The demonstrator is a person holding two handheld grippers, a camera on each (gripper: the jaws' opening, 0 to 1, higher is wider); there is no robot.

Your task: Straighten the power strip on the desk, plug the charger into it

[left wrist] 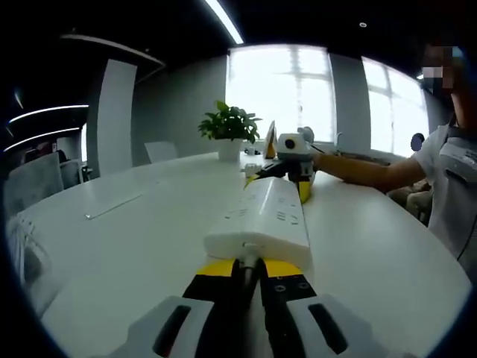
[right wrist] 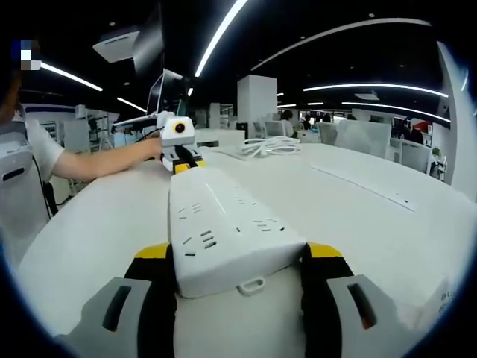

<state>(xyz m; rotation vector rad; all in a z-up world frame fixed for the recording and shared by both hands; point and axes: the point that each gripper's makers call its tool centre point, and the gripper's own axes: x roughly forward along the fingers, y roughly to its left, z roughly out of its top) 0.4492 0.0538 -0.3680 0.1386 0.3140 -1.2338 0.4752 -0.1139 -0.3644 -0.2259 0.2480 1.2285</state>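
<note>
Grippers, left [left wrist: 252,262] and right [right wrist: 240,257], each clamp the power strip [right wrist: 223,224]; no legible writing.

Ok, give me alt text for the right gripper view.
The right tool holds one end of a white power strip on a white desk, its jaws at the strip's sides. The left tool meets the far end.

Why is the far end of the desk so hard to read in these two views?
Left gripper view: bright windows behind the plant blow out, leaving it backlit; the power strip stays clear. Right gripper view: ceiling light strips glare against a dark room, and the fisheye bends the desk edge; the cable looks small and soft.
</note>
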